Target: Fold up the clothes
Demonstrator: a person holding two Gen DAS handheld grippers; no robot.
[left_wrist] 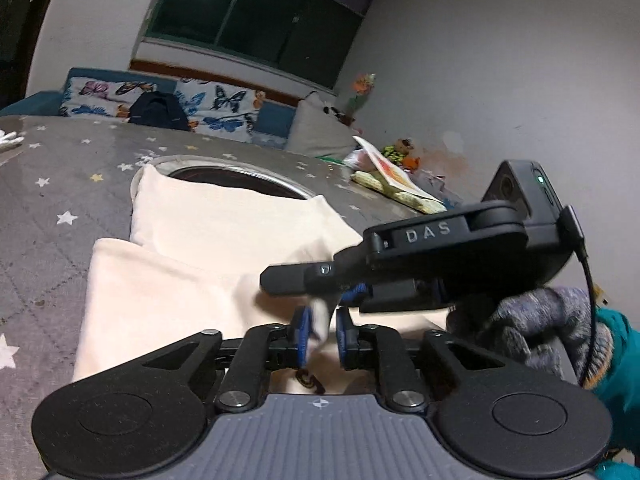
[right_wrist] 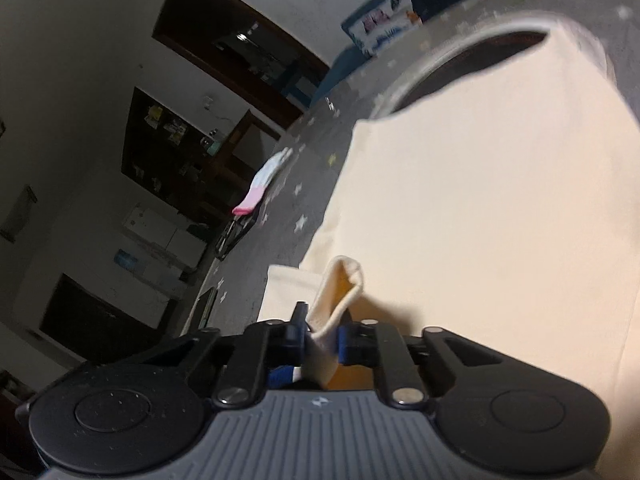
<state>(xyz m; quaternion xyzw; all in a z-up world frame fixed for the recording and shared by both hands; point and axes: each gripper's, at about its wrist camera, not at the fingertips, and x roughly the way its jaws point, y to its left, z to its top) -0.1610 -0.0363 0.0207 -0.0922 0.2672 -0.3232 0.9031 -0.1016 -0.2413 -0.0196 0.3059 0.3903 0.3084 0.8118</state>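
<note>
Cream garment (left_wrist: 208, 240) lies spread on the star-print grey table (left_wrist: 60, 184), its far edge covering part of a round metal-rimmed opening (left_wrist: 240, 176). Left gripper (left_wrist: 320, 332) pinches a fold of its near edge between blue pads. Right gripper (right_wrist: 320, 334), just beside it, clamps another bunched fold.

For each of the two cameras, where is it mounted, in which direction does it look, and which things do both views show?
Left wrist: sits on the left tool, looks across the cream garment toward the window; shows the right tool and gloved hand.
Right wrist: sits on the right tool, looks along the cream garment toward dark shelves; shows only its own fingers.
Shared: the garment, the star-patterned cover, the round opening.
</note>
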